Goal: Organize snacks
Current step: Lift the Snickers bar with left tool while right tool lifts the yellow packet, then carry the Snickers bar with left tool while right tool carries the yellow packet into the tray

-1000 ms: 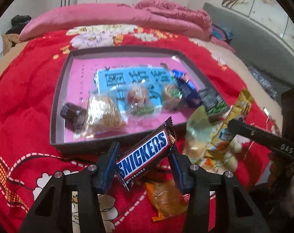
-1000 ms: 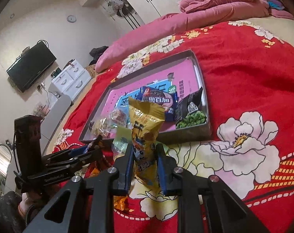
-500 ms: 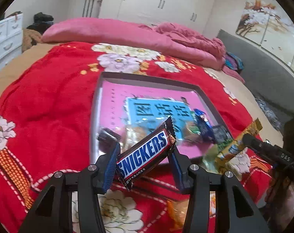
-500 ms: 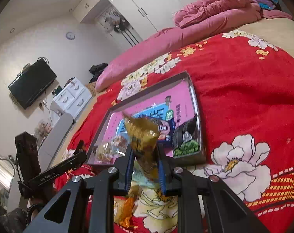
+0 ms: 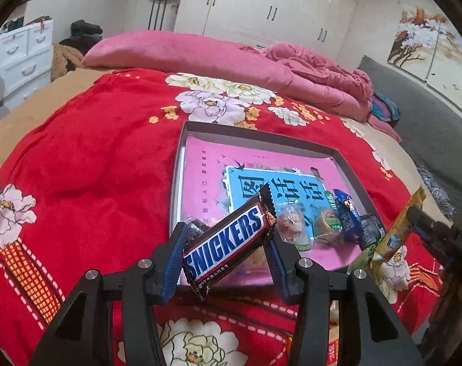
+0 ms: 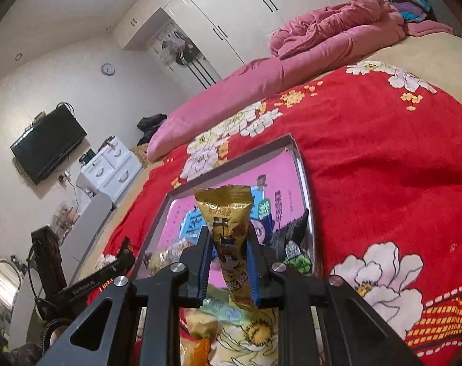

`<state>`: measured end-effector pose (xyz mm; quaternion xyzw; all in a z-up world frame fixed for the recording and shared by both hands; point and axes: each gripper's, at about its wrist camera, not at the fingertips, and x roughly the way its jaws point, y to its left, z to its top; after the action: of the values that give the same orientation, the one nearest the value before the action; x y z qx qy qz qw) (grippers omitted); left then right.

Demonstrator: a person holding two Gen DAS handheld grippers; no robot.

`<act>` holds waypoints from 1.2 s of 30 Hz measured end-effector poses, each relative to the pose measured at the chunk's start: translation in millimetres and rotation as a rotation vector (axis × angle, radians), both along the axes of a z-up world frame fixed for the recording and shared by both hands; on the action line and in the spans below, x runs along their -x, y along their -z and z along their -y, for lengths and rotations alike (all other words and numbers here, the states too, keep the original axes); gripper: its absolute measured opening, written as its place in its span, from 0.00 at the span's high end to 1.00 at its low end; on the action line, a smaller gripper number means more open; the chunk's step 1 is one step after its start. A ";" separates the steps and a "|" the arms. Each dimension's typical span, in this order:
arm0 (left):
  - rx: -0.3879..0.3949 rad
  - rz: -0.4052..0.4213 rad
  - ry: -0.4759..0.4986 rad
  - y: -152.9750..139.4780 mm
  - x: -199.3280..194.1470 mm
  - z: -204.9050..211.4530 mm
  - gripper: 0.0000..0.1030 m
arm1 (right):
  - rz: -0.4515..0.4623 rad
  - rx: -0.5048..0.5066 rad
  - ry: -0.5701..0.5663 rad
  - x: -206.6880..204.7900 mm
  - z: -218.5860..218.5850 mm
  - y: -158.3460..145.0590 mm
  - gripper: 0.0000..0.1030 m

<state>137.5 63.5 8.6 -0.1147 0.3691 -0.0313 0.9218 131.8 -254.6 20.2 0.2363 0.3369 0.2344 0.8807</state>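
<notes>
The left claw (image 5: 225, 256) is clamped on a Snickers bar (image 5: 231, 242), which sits tilted between the blue pads, its upper end toward the right, raised above the near edge of the tray (image 5: 182, 152). The right claw (image 6: 229, 267) is closed tight on a yellow snack packet (image 6: 228, 225), held upright with its crimped top sticking up above the fingers. The tray lies on a red floral blanket (image 5: 93, 158) spread over the bed; its floor is pink with a blue printed panel. Inside it, along the near side, lie several wrapped snacks: a clear-wrapped sweet (image 5: 290, 224), a small cake in a green-labelled wrapper (image 5: 327, 224), a blue packet (image 5: 348, 213) and a dark packet of green peas (image 6: 295, 253). More loose snack bags (image 6: 206, 326) rest on the blanket just in front of the tray, below the right claw.
</notes>
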 end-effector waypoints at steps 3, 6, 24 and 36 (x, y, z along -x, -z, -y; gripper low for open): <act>-0.025 0.000 0.007 1.7 -3.8 5.9 0.50 | 0.025 -0.020 0.014 -3.7 0.5 -4.5 0.79; -0.046 -0.007 0.014 4.4 -7.1 11.5 0.50 | 0.047 -0.037 0.027 -8.3 -0.2 -9.1 0.79; -0.093 -0.041 0.025 18.1 -25.7 22.9 0.50 | -0.067 0.019 0.039 -27.9 -9.3 19.2 0.79; -0.103 -0.042 -0.014 18.7 -27.3 15.4 0.50 | -0.101 0.040 0.006 -30.9 -18.7 28.6 0.78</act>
<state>164.9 48.1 -10.1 -0.0701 0.3887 -0.0035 0.9187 162.7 -236.0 -8.4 0.2313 0.3850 0.2128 0.8678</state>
